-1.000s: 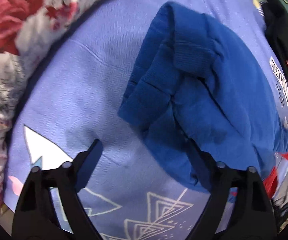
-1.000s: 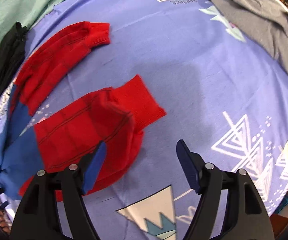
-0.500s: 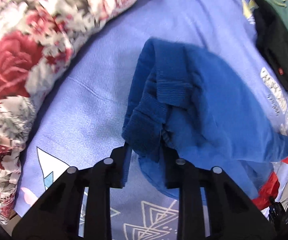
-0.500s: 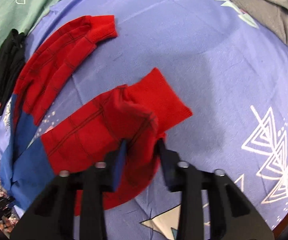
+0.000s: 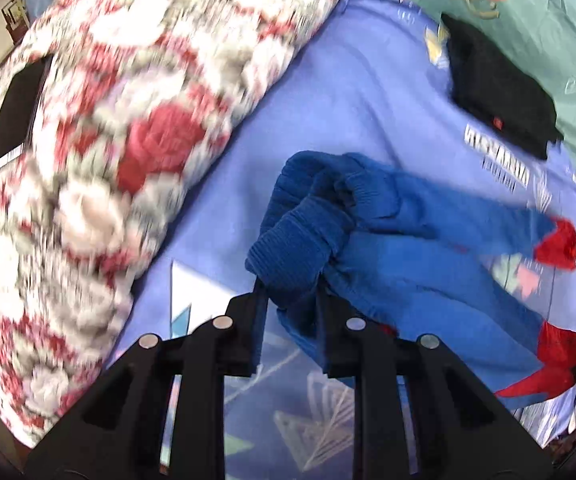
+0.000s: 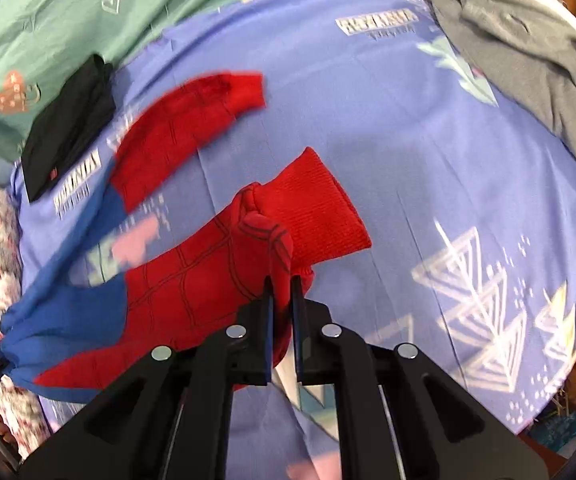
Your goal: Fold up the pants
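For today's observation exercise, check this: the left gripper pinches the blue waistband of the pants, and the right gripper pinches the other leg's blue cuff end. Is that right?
Not quite. The right gripper pinches a red leg, not a blue one, near its red cuff; the right wrist view shows it. The left gripper does pinch the blue waistband of the pants.

Left claw (image 5: pixel 289 304) closing on cloth; right claw (image 6: pixel 282 300) clamped, both pointing steeply down.

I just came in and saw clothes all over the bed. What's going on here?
A person with a gripper in each hand is folding a pair of red and blue pants on a blue bedsheet. The left gripper is closing on the bunched blue waistband; the right gripper is shut on the red leg near its cuff. Black clothes and grey clothes lie nearby.
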Motion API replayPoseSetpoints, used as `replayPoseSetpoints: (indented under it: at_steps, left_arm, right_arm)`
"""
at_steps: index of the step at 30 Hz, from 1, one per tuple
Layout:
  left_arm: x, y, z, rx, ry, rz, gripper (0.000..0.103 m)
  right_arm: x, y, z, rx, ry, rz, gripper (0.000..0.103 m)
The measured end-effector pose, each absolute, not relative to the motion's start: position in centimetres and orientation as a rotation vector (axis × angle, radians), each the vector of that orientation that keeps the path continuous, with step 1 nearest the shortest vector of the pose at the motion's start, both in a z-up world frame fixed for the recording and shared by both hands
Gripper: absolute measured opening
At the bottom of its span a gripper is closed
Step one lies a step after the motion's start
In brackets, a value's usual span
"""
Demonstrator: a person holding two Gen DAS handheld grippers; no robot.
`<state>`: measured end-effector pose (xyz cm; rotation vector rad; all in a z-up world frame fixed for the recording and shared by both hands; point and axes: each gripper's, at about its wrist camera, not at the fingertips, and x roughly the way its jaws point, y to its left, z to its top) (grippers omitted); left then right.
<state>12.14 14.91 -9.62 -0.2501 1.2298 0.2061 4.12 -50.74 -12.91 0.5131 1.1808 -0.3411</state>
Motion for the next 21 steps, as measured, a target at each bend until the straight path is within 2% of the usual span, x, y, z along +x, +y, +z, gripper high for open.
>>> replayPoseSetpoints:
  at_steps: [2, 3, 4, 5, 7, 10, 14, 15, 18, 21]
  left_arm:
    - [11.6, 15.1, -11.8, -0.226, 1.269, 0.218, 0.022]
    - [11.5, 14.9, -13.2, -0.197, 1.298, 0.232, 0.026]
    - [11.4, 15.0, -15.0, -0.174, 1.349, 0.258, 0.038]
    - [11.6, 15.0, -16.3, -0.168, 1.388, 0.283, 0.043]
    - [11.6, 15.3, -17.2, -0.197, 1.413, 0.326, 0.055]
    - [12.2, 15.0, -15.9, -0.177, 1.369, 0.341, 0.067]
    - [13.5, 14.2, -14.7, -0.129, 1.328, 0.35, 0.076]
    - [13.8, 14.2, -14.6, -0.119, 1.326, 0.367, 0.081]
    - [14.0, 15.3, -14.9, -0.106, 1.343, 0.415, 0.083]
    - [13.8, 16.9, -14.9, -0.131, 1.344, 0.47, 0.083]
  right_arm:
    - [2.9, -50.5, -15.2, 0.512, 1.24, -0.347, 0.012]
    - [2.5, -50.4, -16.4, 0.495, 1.279, -0.377, 0.027]
    - [2.3, -50.6, -17.5, 0.47, 1.321, -0.426, 0.036]
    - [1.8, -50.9, -18.2, 0.454, 1.34, -0.491, 0.051]
    - [1.3, -51.3, -17.9, 0.468, 1.306, -0.531, 0.052]
    - [1.3, -50.5, -15.9, 0.39, 1.218, -0.524, 0.052]
    - [2.1, -49.1, -16.9, 0.416, 1.235, -0.376, 0.052]
    - [2.3, -49.0, -17.7, 0.407, 1.259, -0.372, 0.052]
    - [2.5, -49.1, -21.0, 0.363, 1.384, -0.431, 0.054]
    - [2.4, -49.6, -20.1, 0.424, 1.35, -0.441, 0.054]
